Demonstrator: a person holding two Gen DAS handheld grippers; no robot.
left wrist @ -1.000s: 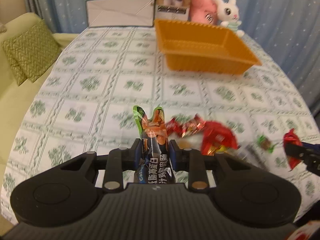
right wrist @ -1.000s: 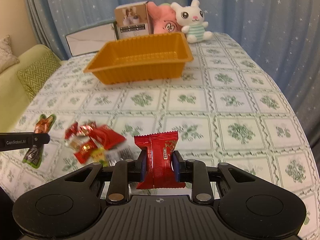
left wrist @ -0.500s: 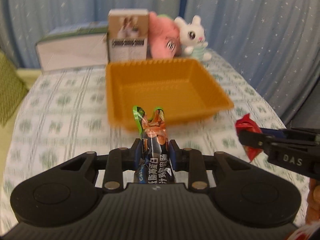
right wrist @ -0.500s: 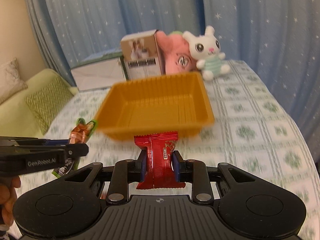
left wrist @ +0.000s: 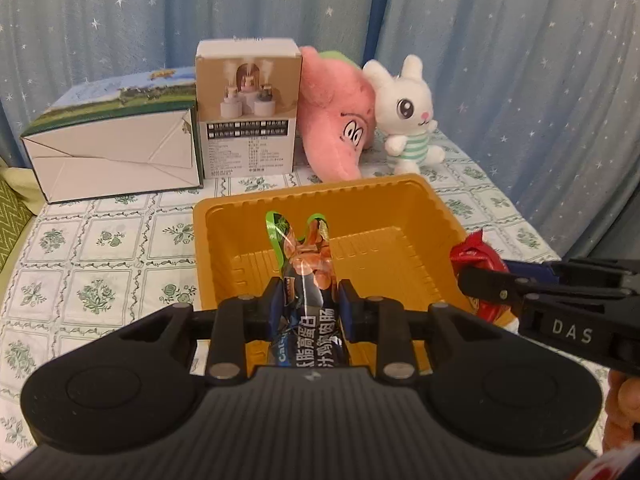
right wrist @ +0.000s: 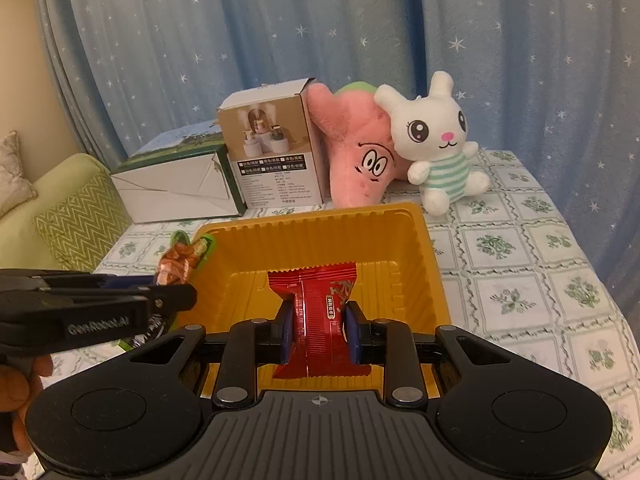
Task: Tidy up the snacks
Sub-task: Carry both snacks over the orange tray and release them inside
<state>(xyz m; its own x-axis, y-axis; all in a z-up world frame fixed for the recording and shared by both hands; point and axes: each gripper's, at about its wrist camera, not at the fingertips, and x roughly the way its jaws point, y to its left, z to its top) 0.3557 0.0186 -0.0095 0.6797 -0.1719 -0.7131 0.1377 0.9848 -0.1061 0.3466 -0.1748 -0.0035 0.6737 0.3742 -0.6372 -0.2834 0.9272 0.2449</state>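
An empty orange plastic tray [left wrist: 400, 216] [right wrist: 312, 236] stands on the table. My left gripper [left wrist: 310, 304] is shut on a dark sausage snack packet [left wrist: 306, 276] with a green and orange top, held over the tray's near left part; it also shows in the right wrist view [right wrist: 180, 260]. My right gripper [right wrist: 318, 330] is shut on a red snack packet [right wrist: 320, 300], held over the tray's near edge; the packet shows at the tray's right side in the left wrist view [left wrist: 476, 254].
Behind the tray stand a white and green box [left wrist: 112, 152], a brown product box [left wrist: 248, 108], a pink plush [left wrist: 336, 104] and a white rabbit plush [left wrist: 408, 112]. Blue star curtains hang behind. A green sofa with a cushion [right wrist: 80, 224] is at the left.
Both grippers have carried their packets from the near table, by the snack pile, forward to above the orange tray. Both stay shut on their packets.
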